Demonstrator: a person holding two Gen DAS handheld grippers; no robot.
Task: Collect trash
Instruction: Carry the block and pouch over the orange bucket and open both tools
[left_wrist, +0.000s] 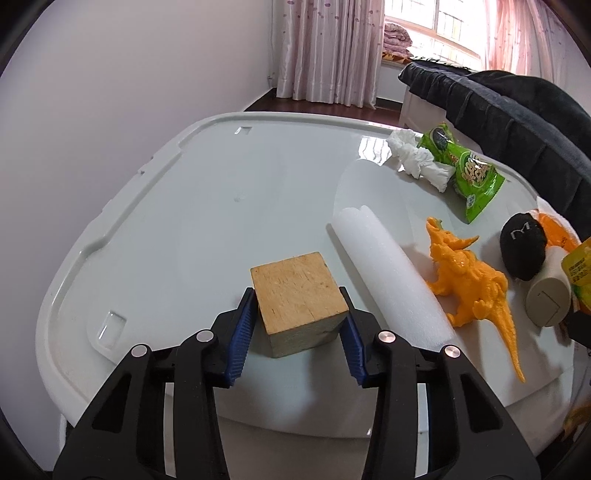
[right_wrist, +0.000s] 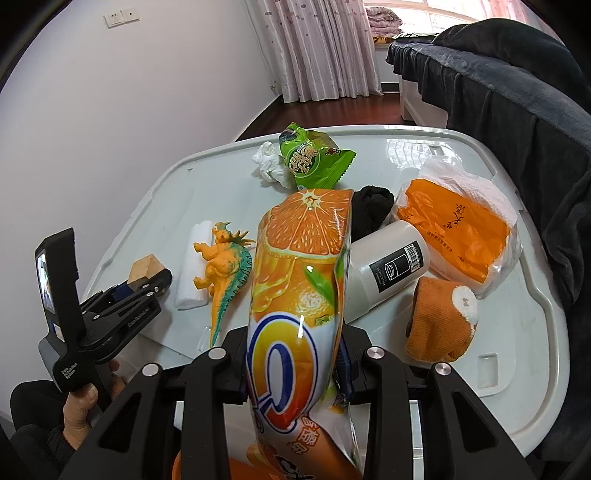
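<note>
Glossy white table (left_wrist: 192, 192) beside pink curtains (left_wrist: 325, 48); left tool (left_wrist: 297, 326) grips the wooden block (left_wrist: 295, 295), right tool (right_wrist: 295, 365) clamps the orange snack bag (right_wrist: 295, 288).

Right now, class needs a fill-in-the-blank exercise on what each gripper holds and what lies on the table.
1. The left gripper has its fingers on either side of the wooden ____.
2. The right gripper is shut on the orange ____ bag.
3. The toy dinosaur is coloured ____.

Missing words: block; snack; orange
</note>
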